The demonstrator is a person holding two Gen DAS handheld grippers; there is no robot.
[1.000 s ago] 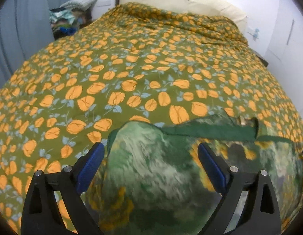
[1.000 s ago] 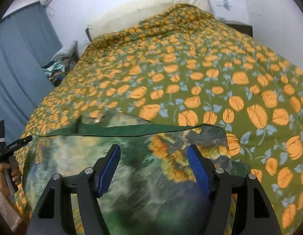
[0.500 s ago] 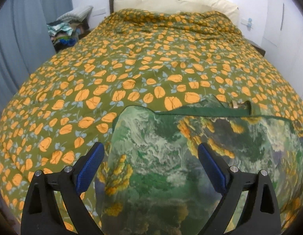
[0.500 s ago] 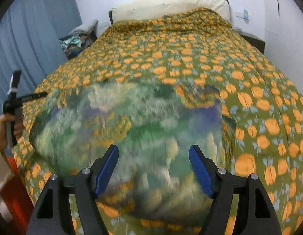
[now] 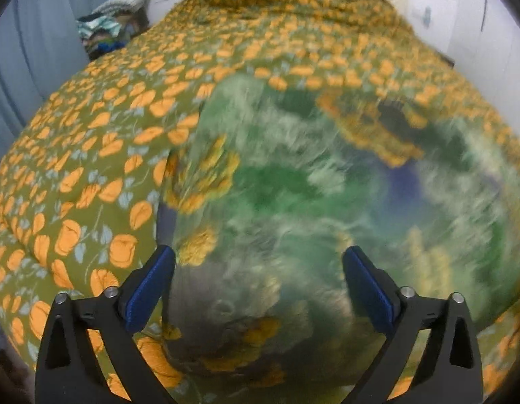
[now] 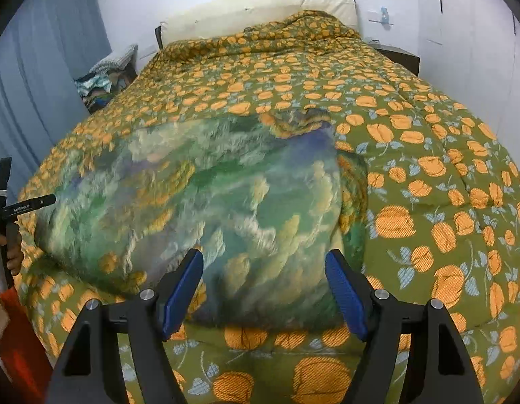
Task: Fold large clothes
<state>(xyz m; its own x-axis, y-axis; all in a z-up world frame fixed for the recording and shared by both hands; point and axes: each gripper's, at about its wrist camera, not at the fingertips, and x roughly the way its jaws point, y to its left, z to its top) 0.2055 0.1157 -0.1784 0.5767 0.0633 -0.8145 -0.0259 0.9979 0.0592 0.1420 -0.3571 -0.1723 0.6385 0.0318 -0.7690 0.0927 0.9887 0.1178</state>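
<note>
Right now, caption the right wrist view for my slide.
Open right gripper over a motion-blurred green printed garment lying on the orange-flowered bedspread.

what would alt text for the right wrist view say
A green, white and yellow printed garment, blurred, lies on a bed quilt patterned with orange flowers on olive. The right gripper is open in the foreground, its blue-padded fingers apart. A cream pillow sits at the head; the left gripper shows at the left edge.
</note>
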